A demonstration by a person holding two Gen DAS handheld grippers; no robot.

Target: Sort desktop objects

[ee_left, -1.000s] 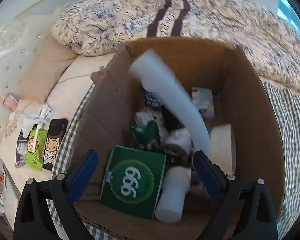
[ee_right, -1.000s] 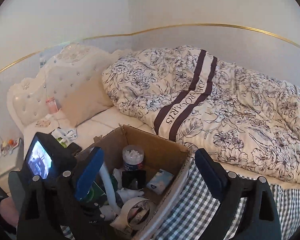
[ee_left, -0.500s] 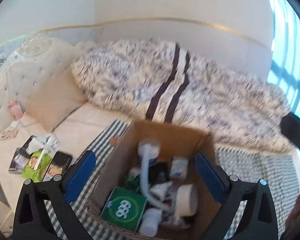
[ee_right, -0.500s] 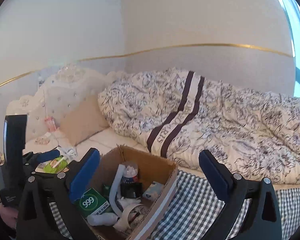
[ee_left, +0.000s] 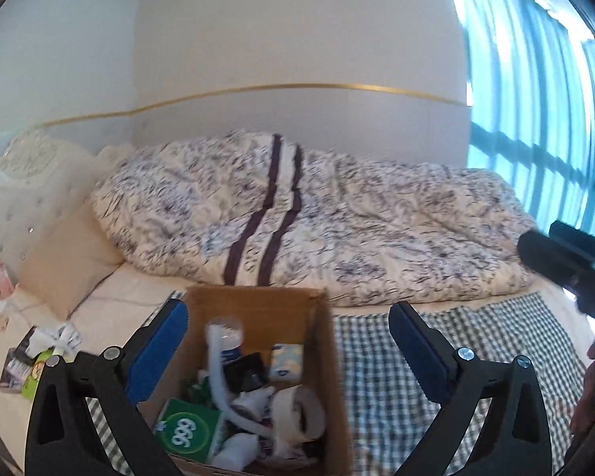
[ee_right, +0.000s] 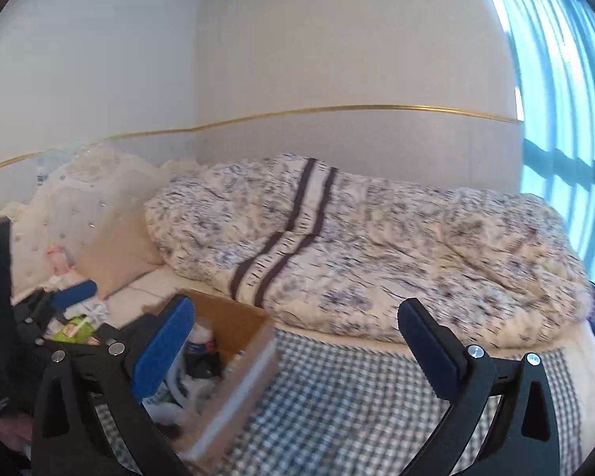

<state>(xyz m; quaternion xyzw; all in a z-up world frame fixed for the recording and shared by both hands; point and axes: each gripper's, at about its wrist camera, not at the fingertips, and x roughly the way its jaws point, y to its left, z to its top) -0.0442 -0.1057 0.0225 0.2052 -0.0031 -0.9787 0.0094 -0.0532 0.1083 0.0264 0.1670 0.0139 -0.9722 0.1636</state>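
An open cardboard box (ee_left: 325, 361) stands on a checked cloth (ee_left: 412, 357) on the bed. Inside it lie a green carton marked 999 (ee_left: 186, 432), a white foam tube (ee_left: 218, 373), a tape roll (ee_left: 297, 408), a clear jar (ee_left: 228, 329) and a small blue-white pack (ee_left: 285, 361). My left gripper (ee_left: 287, 341) hangs open high above the box, nothing between its blue pads. My right gripper (ee_right: 293, 341) is open too, empty, raised to the right of the box (ee_right: 238, 365). The other gripper's body (ee_left: 567, 265) shows at the left wrist view's right edge.
A floral duvet (ee_left: 337, 214) covers the far side of the bed, a beige pillow (ee_left: 67, 261) and tufted headboard (ee_left: 16, 182) lie at left. Loose packets and a green pouch (ee_left: 35, 361) sit on the sheet left of the box. A window (ee_left: 535, 99) is at right.
Both grippers have pulled up and back from the box, so it now looks small and low in each view. The white foam tube lies loose in the box.
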